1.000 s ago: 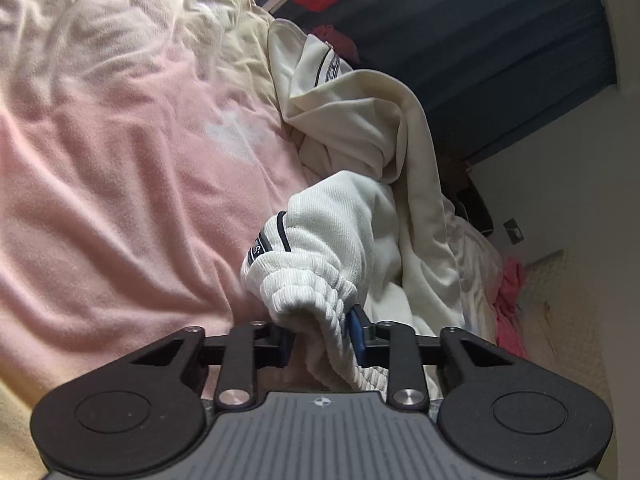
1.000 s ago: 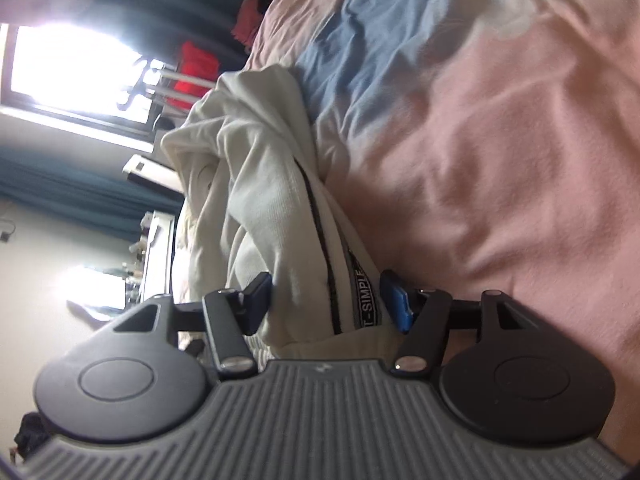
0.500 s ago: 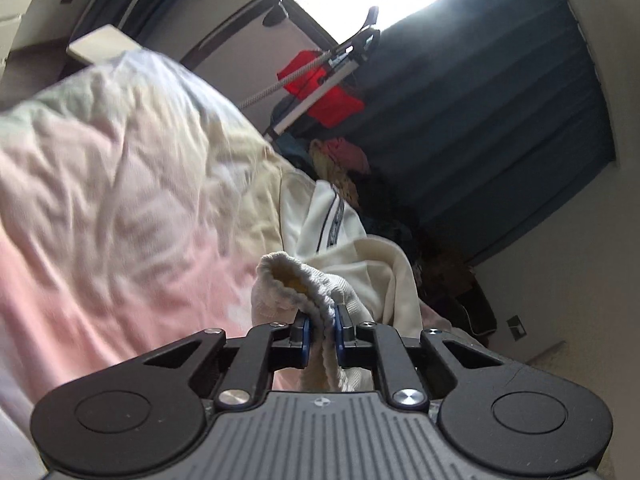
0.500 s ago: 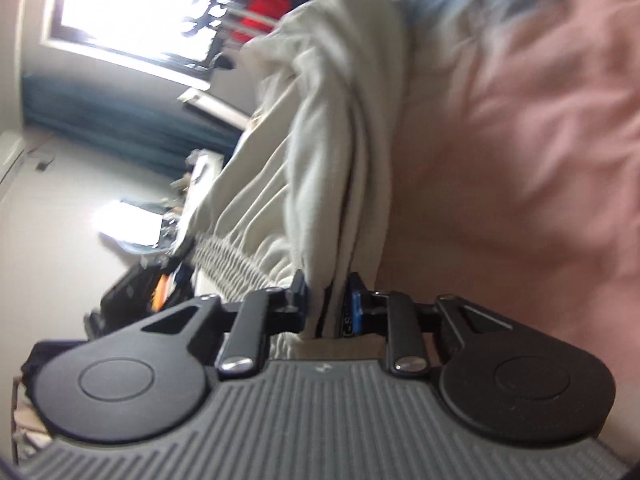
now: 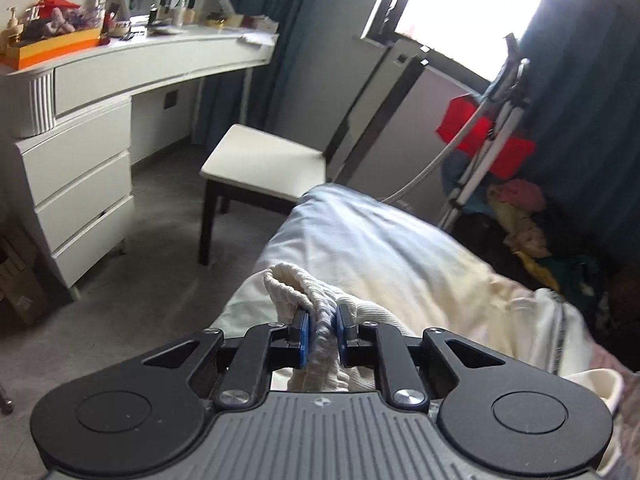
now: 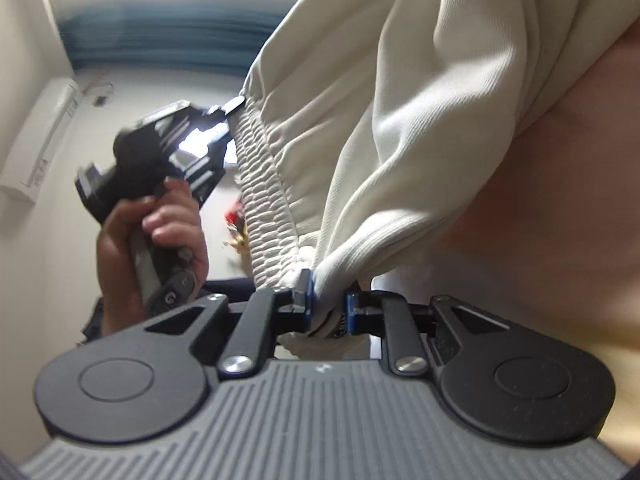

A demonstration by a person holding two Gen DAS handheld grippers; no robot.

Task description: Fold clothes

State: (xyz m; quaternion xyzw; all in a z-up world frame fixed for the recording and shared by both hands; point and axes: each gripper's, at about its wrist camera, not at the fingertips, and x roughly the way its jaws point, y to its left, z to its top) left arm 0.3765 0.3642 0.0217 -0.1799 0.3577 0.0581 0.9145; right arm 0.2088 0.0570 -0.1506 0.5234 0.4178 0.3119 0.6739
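A pair of cream sweatpants (image 6: 400, 120) hangs by its ribbed elastic waistband (image 6: 268, 200), stretched between both grippers above the pink bedding (image 6: 540, 220). My left gripper (image 5: 322, 320) pinches a bunch of the ribbed waistband (image 5: 292, 284); its jaws are opening slightly with the cloth still pressed between the blue pads. My right gripper (image 6: 328, 300) clamps the other end, where the fabric and a black label band meet, and its jaws are closing on it. In the right wrist view a hand (image 6: 160, 220) holds the left gripper (image 6: 234, 106) at the far end of the waistband.
The bed's white and cream duvet (image 5: 380, 248) ends just ahead. Beyond it stand a white-seated chair (image 5: 264, 164), a white dressing table (image 5: 120, 64) with drawers (image 5: 76, 184), a rack with red items (image 5: 480, 136) and a heap of clothes (image 5: 528, 216) by the dark curtain.
Both grippers closed on the waistband and lifted it off the bed. The left view swung from the bedding to the room; the right jaws narrowed from wide onto the cloth, and the waistband now spans both.
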